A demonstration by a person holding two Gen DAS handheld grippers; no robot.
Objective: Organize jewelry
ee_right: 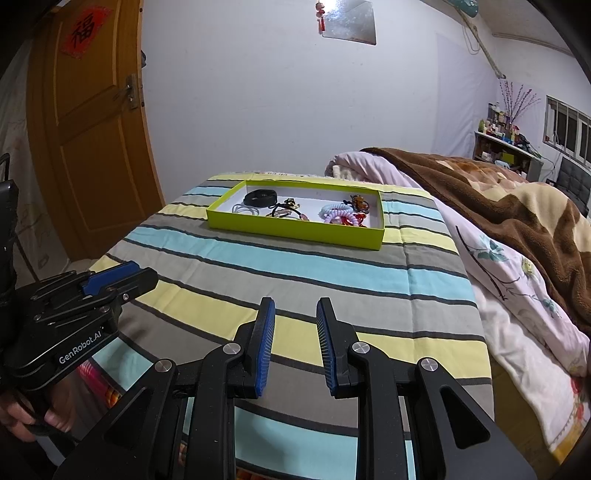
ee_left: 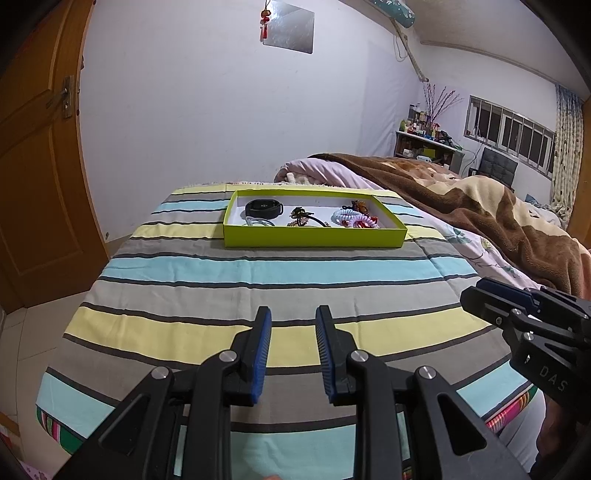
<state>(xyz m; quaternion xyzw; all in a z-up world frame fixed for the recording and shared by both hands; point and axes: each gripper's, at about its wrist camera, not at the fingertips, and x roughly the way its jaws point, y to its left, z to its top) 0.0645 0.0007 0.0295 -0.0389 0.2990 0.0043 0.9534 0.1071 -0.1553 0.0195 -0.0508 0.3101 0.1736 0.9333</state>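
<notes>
Both black, blue-padded grippers, left (ee_left: 293,314) and right (ee_right: 295,306), hover jaws apart and empty over striped bedding (ee_left: 258,266); shallow lime-green cardboard tray (ee_left: 314,238) holds what appear to be bracelets.

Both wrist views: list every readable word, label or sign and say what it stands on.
"GenRobot.AI": white lettering on the left gripper body.
"DAS": partial lettering on the right gripper body, cut off by the frame edge.
"福": black character on the red paper on the door.
Shelf bottles: labels too small to read.
</notes>
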